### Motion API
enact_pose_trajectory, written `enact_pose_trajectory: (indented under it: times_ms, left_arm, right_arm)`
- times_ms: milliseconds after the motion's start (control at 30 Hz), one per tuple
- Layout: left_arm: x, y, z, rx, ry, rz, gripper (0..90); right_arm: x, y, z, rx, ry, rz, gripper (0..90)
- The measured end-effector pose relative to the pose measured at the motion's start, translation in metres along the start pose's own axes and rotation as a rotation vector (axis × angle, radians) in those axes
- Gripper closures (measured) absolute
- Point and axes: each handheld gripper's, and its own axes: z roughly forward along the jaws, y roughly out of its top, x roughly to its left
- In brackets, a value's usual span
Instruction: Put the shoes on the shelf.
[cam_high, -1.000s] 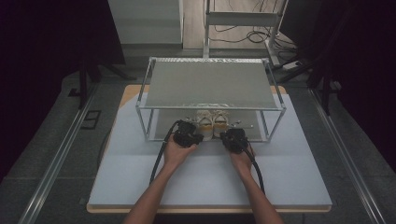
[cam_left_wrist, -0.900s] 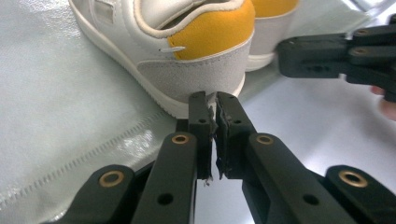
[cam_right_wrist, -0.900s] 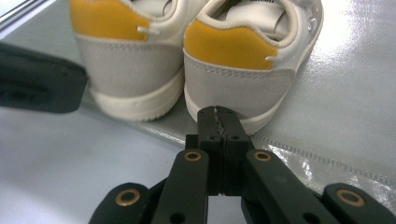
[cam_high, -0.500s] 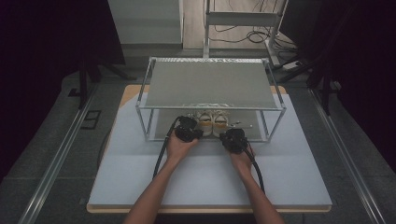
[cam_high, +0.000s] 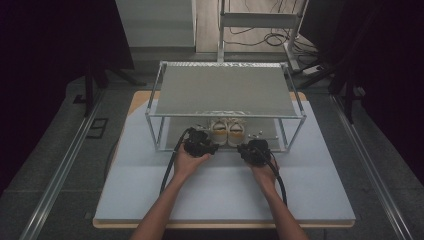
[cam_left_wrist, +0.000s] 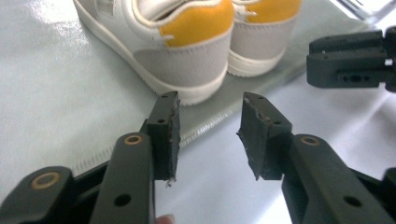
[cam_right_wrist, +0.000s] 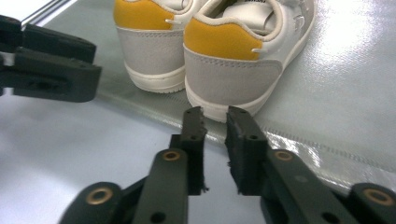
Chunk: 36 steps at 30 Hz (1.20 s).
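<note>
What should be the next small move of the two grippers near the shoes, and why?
Probably ease both grippers forward toward the heels. The left gripper and the right gripper have just been opening, with nothing between their jaws. The left shoe and the right shoe stand side by side on the lower shelf, heels facing the grippers, apart from the fingertips.

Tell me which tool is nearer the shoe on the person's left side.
Left. The left tool sits just in front of that shoe's heel, jaws just opening, nothing between them. The right tool faces the other shoe, farther off.
</note>
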Motion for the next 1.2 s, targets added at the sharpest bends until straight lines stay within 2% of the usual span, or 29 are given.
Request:
enact_pose_trajectory:
  times_ms: [67, 167, 267, 400, 533, 700, 767, 900, 1033, 1100, 1200]
  left_arm:
    - [-0.003, -0.004, -0.005, 0.000, -0.008, -0.031, 55.5]
    - [-0.006, -0.009, -0.013, -0.002, -0.002, -0.031, 54.2]
    - [-0.007, -0.015, -0.024, -0.001, 0.004, -0.012, 53.9]
    - [-0.009, -0.025, -0.036, -0.013, -0.006, -0.010, 52.0]
    - [-0.010, -0.039, -0.046, -0.018, -0.021, 0.011, 48.2]
    - [-0.007, -0.059, -0.059, -0.035, -0.033, 0.005, 45.4]
    - [-0.005, -0.066, -0.065, -0.039, -0.033, 0.018, 43.9]
    - [-0.005, -0.081, -0.076, -0.041, -0.011, 0.021, 41.6]
    - [-0.004, -0.098, -0.086, -0.025, 0.002, 0.029, 40.4]
    - [-0.002, -0.106, -0.091, -0.024, 0.011, 0.020, 40.3]
    - [0.003, -0.117, -0.096, -0.017, 0.058, 0.023, 40.0]
  right_arm:
    - [0.000, -0.001, -0.003, -0.006, 0.001, -0.004, 71.0]
    - [-0.002, -0.001, -0.009, -0.012, 0.000, -0.014, 67.7]
    - [0.001, -0.001, -0.015, -0.030, 0.019, -0.024, 67.4]
    - [0.005, -0.003, -0.027, -0.049, 0.043, -0.042, 65.8]
    - [0.006, -0.011, -0.039, -0.055, 0.098, -0.073, 63.9]
    - [0.000, -0.027, -0.053, -0.062, 0.114, -0.100, 58.8]
    - [-0.003, -0.033, -0.061, -0.068, 0.118, -0.109, 57.2]
    - [-0.009, -0.043, -0.074, -0.061, 0.136, -0.106, 52.6]
    - [-0.018, -0.059, -0.089, -0.060, 0.124, -0.103, 48.3]
    - [-0.023, -0.065, -0.094, -0.063, 0.111, -0.098, 47.0]
    - [-0.035, -0.076, -0.103, -0.073, 0.108, -0.059, 46.5]
